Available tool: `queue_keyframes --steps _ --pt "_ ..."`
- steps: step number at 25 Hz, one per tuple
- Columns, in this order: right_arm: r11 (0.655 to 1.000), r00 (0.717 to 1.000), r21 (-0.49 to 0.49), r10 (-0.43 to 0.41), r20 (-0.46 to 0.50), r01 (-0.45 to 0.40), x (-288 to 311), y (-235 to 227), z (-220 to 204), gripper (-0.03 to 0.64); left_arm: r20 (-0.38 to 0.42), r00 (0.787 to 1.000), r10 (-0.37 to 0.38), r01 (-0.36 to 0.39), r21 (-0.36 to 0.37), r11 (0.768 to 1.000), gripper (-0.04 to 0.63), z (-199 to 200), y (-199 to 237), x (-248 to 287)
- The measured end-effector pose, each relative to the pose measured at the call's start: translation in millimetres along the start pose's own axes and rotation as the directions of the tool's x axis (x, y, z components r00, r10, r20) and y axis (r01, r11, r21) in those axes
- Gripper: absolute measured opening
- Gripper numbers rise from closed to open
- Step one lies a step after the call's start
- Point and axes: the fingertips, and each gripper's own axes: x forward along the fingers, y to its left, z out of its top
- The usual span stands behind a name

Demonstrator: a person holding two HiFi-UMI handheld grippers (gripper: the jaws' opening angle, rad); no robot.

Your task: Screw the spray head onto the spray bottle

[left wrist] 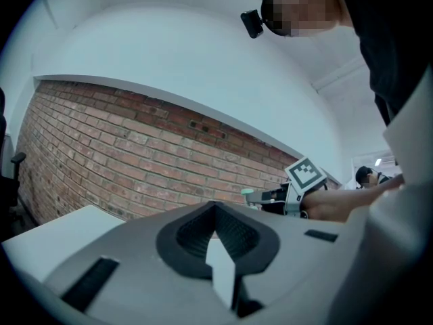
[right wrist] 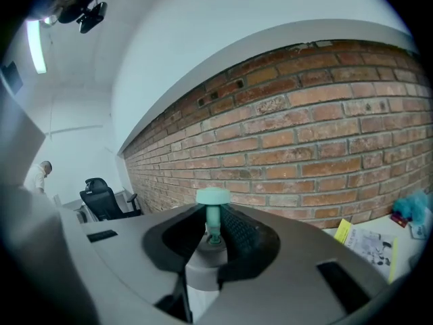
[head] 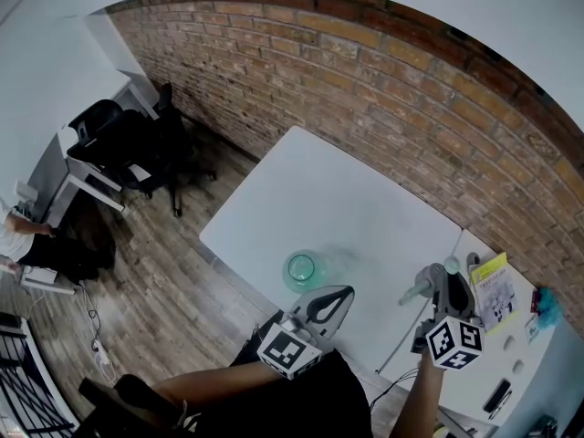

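The green see-through spray bottle [head: 301, 268] stands on the white table [head: 347, 199] near its front edge. Just in front of it and to the right, my left gripper [head: 336, 297] is shut with nothing between its fingers; its own view [left wrist: 218, 248] shows only closed jaws. My right gripper [head: 444, 279] is over the table's right corner, shut on the grey spray head [head: 436, 281]. The head's teal cap [right wrist: 213, 196] sticks up between the pads [right wrist: 238, 232], and its tube [head: 411, 295] points left toward the bottle. The bottle is hidden in both gripper views.
A brick wall [head: 383, 99] runs behind the table. A second white table [head: 511, 354] at the right holds a yellow booklet [head: 493, 290], a blue object [head: 547, 307] and small dark items. Black office chairs [head: 119, 135] and a desk stand at the far left.
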Motion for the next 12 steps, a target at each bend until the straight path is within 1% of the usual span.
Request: queue_keyframes --steps 4,10,12 --pt "1.000 1.000 -0.023 0.006 0.030 -0.006 -5.8 2.1 14.2 0.071 0.010 1.000 -0.013 0.014 -0.026 1.000 -0.002 10.5 -6.1 3.1" --pt "0.999 0.997 -0.023 0.026 0.075 -0.024 -15.3 7.3 33.6 0.071 0.015 1.000 0.007 -0.007 -0.026 1.000 -0.002 11.2 -4.1 -0.8" --pt "0.999 0.995 -0.031 0.031 0.090 -0.029 -19.0 11.5 39.5 0.071 0.015 1.000 0.011 -0.011 -0.016 1.000 -0.002 7.0 -3.0 -2.3"
